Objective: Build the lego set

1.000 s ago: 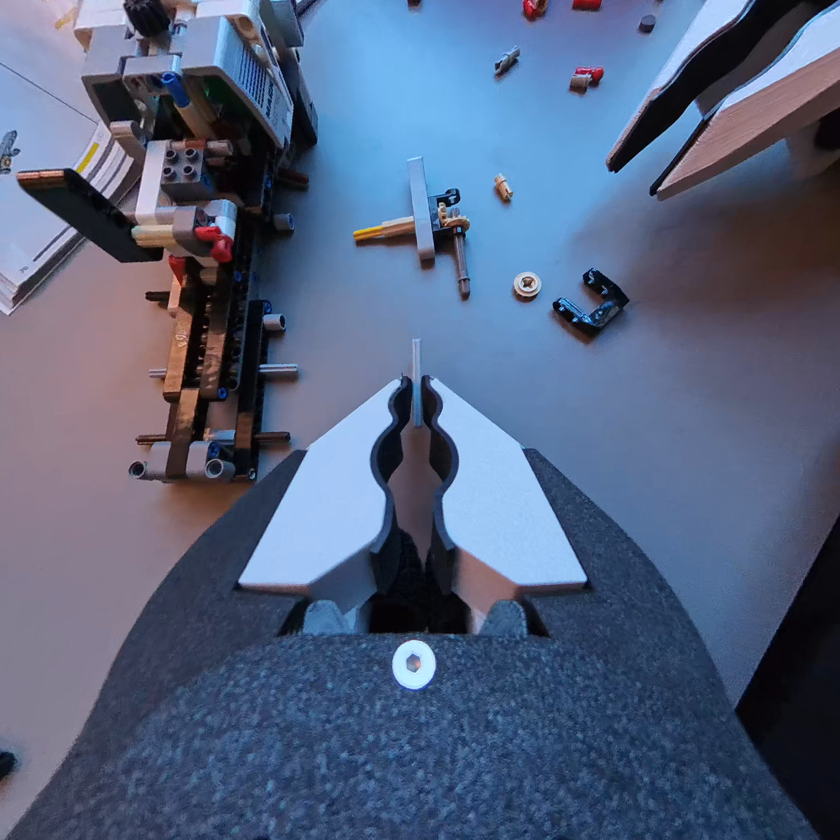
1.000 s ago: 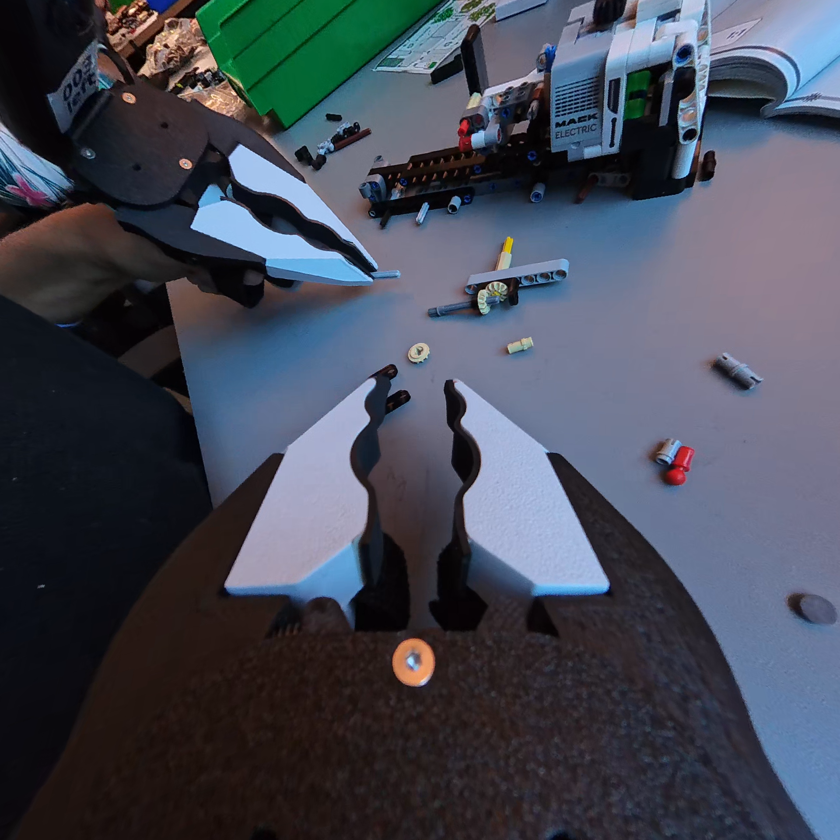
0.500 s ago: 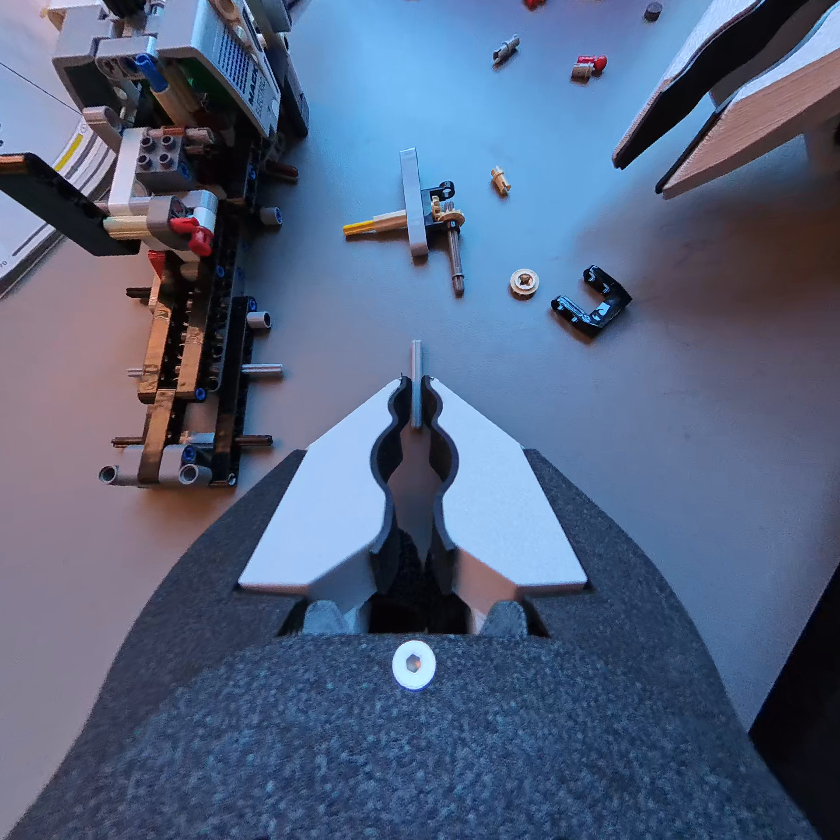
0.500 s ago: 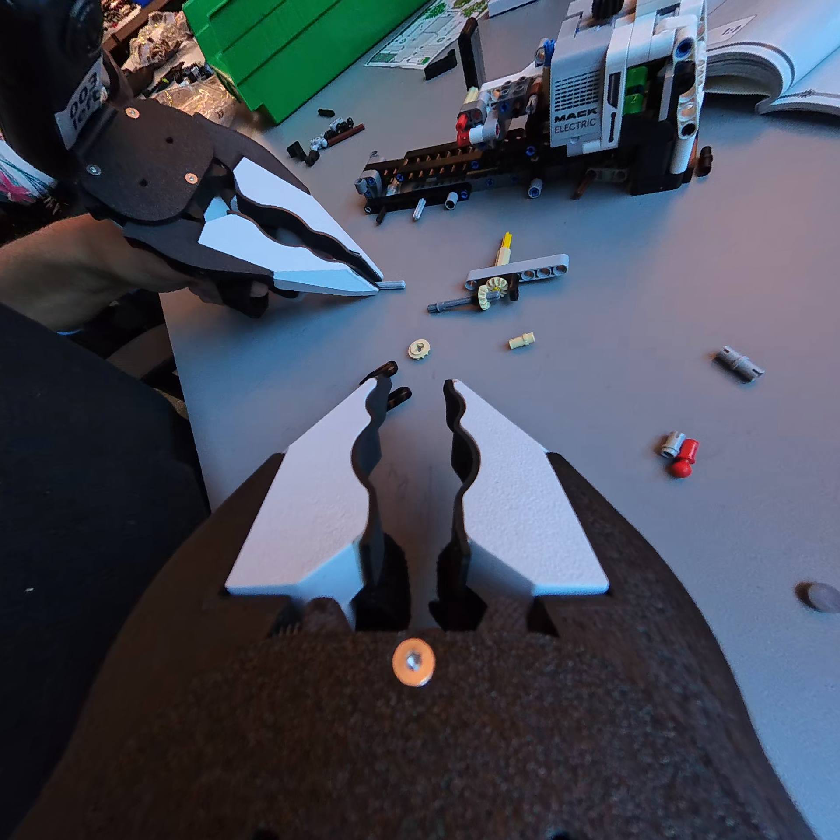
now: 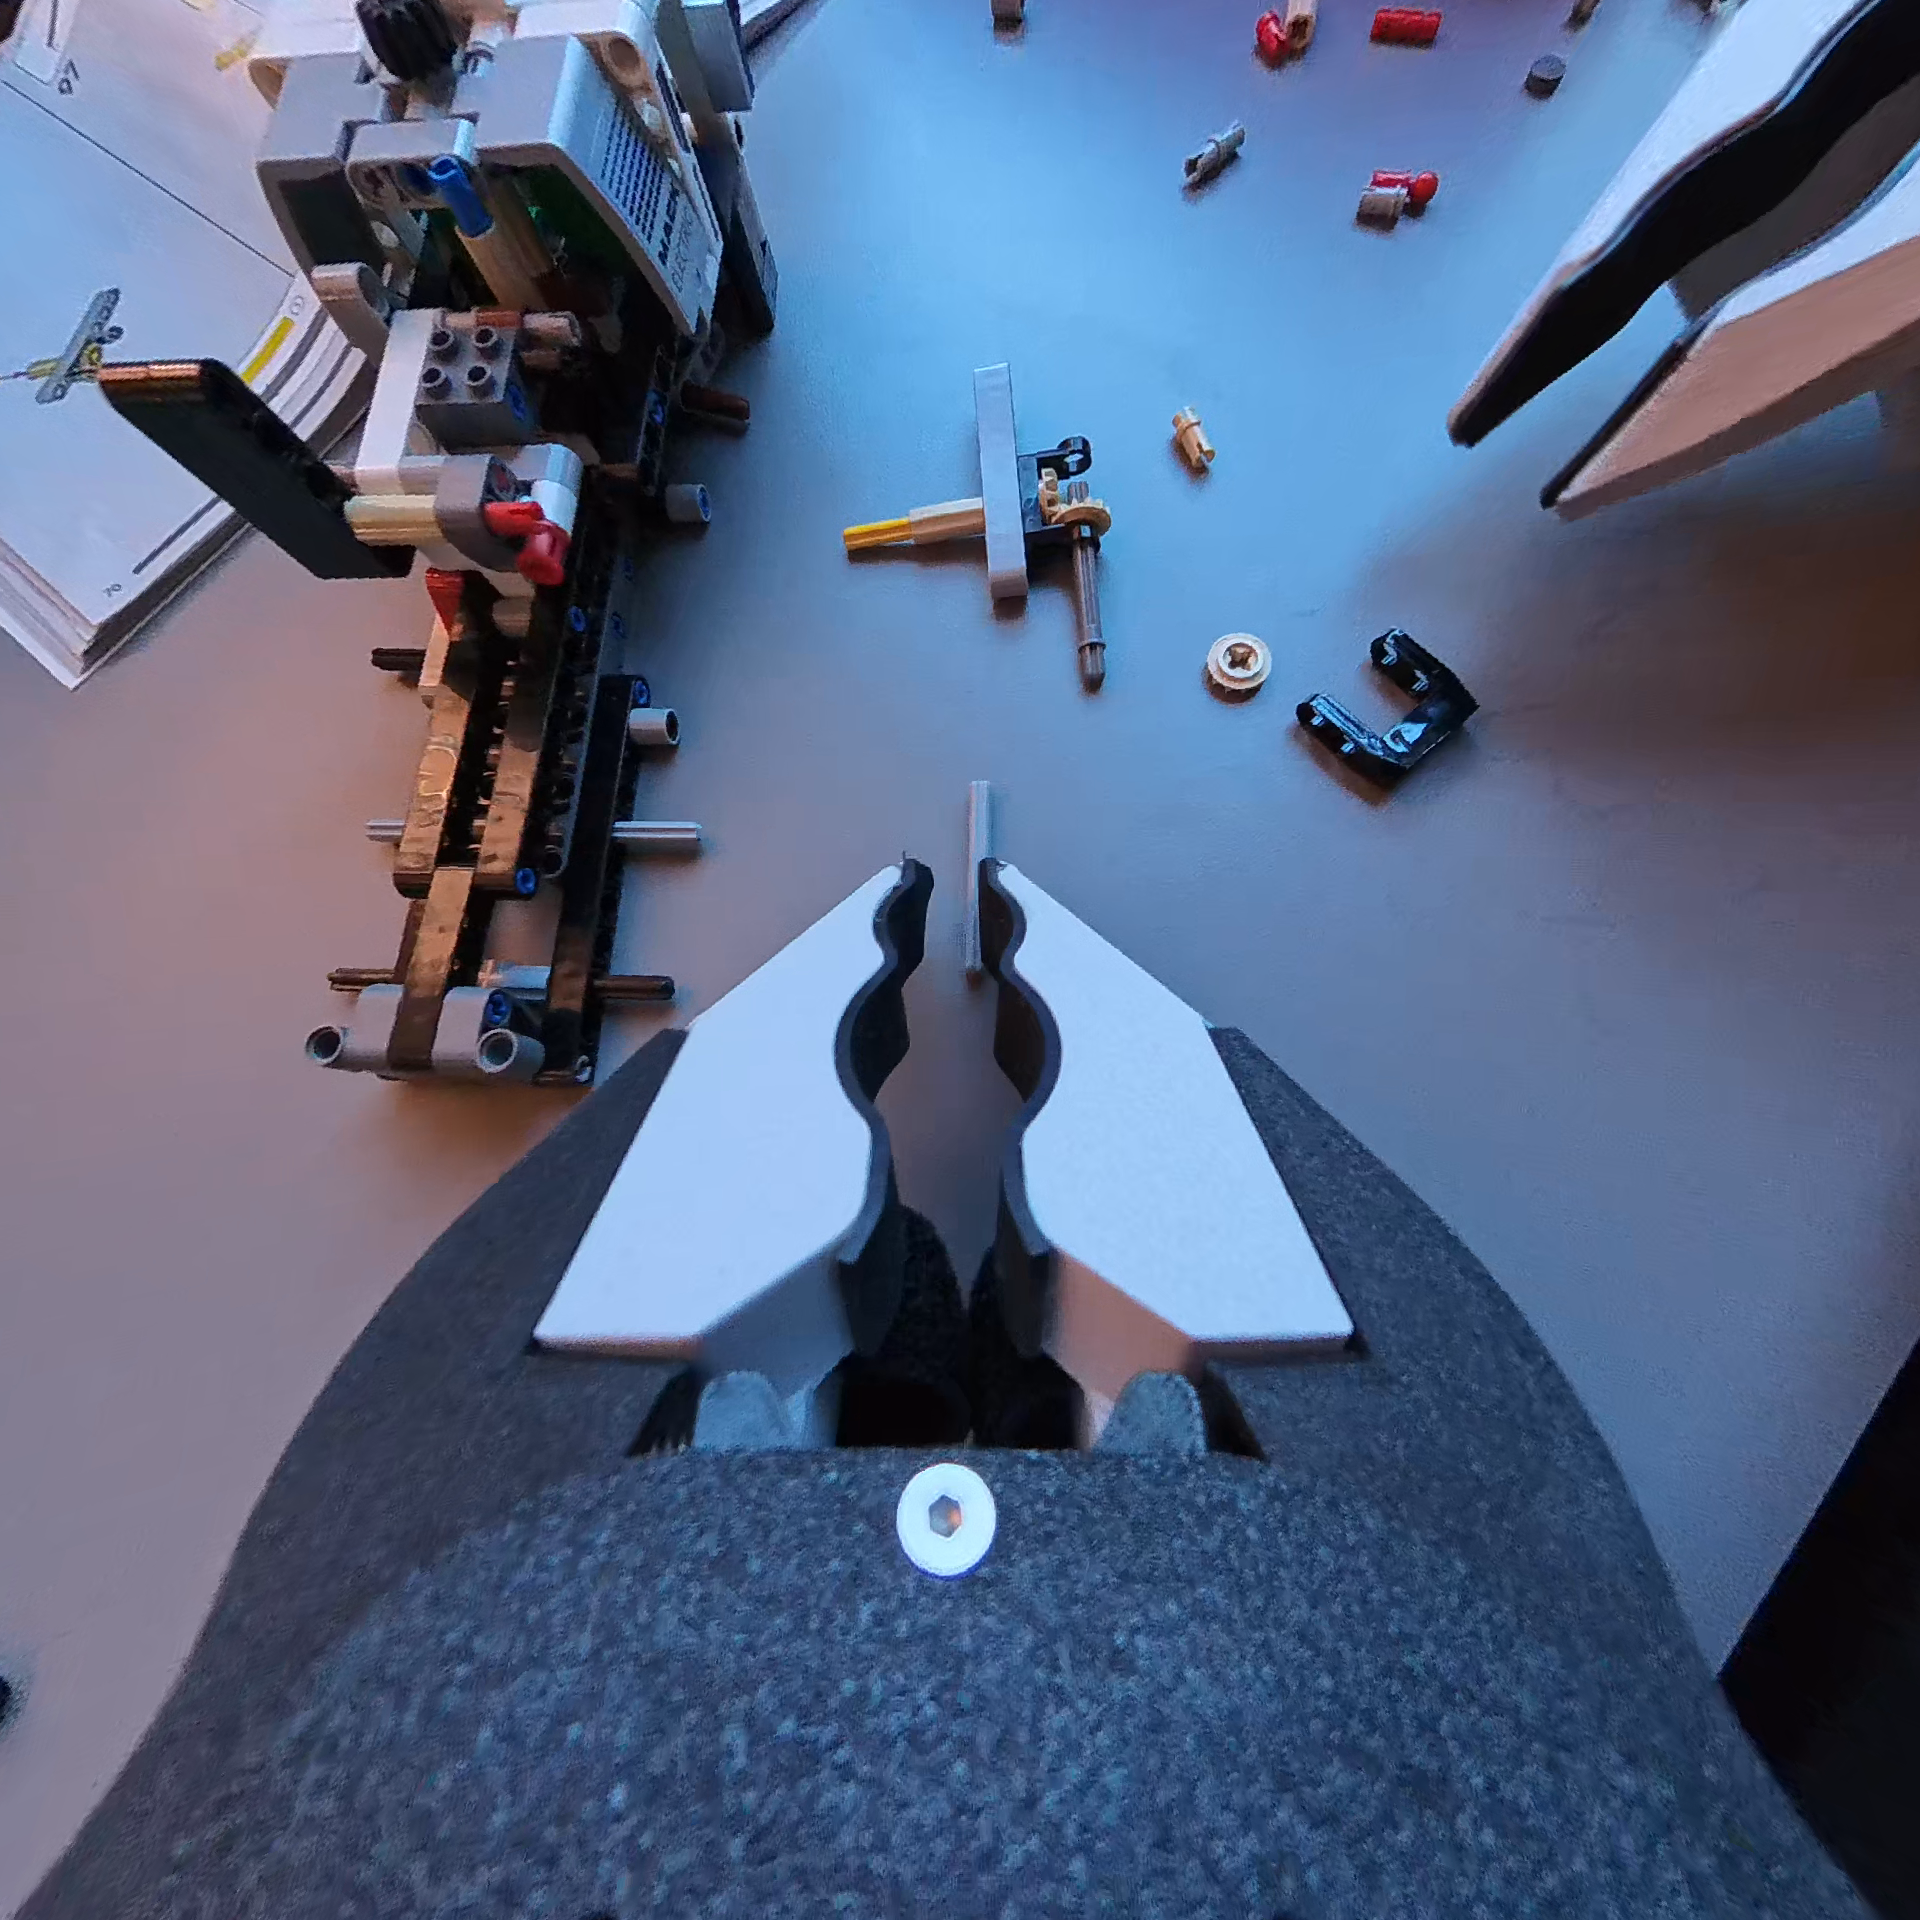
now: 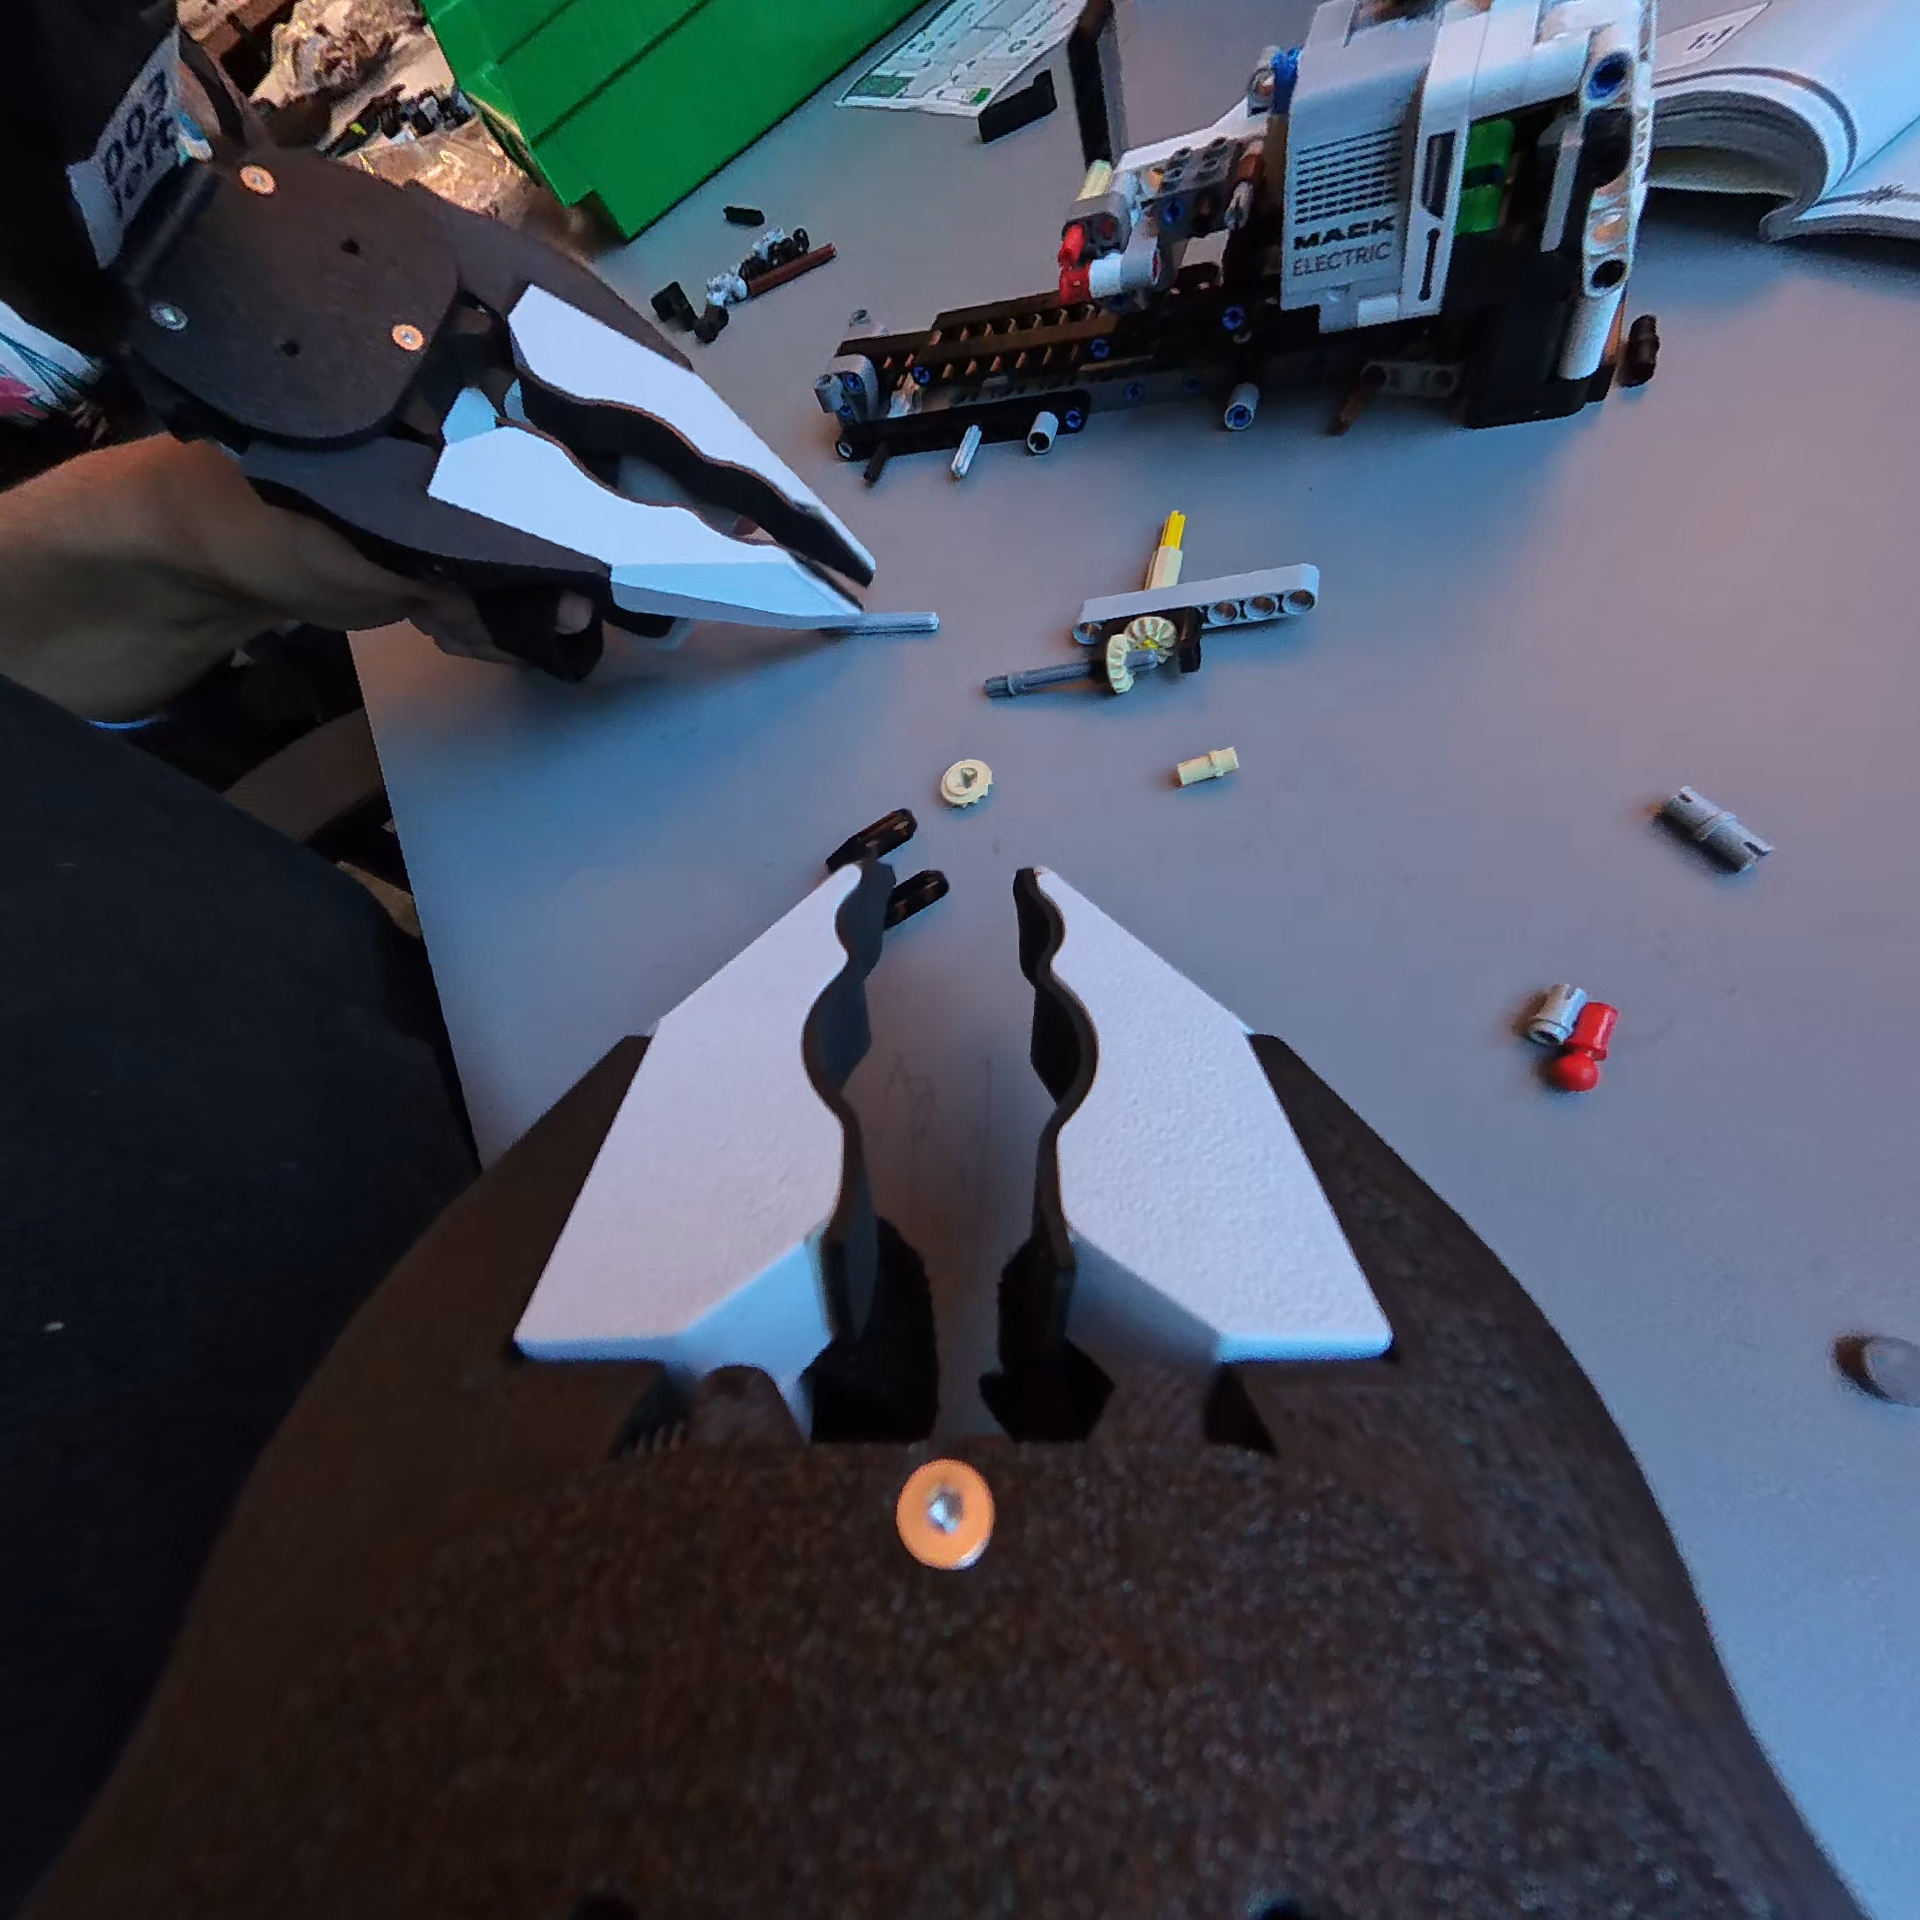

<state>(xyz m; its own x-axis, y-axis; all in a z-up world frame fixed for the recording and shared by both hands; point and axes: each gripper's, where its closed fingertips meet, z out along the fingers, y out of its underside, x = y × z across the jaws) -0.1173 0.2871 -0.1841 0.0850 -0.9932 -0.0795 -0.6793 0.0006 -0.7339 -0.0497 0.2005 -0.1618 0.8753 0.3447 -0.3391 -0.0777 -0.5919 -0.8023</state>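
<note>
Left claw [image 5: 954, 878]: parted a little, thin grey rod [image 5: 977, 873] against the right finger's inner edge, tip on the table [image 5: 1455, 1039].
Right claw [image 6: 940, 883]: parted, empty, above the black bracket [image 6: 894, 857].
Truck model [image 5: 520, 499]: left of the rod, well apart.
Small assembly [image 5: 1003, 499]: ahead of the rod.
Booklet [image 5: 114, 416]: beside the truck.

Your right gripper's finger [image 6: 727, 1091] hides most of the black connector [image 6: 894, 862]; the booklet [image 6: 1787, 135], perhaps open, runs off-frame.
</note>
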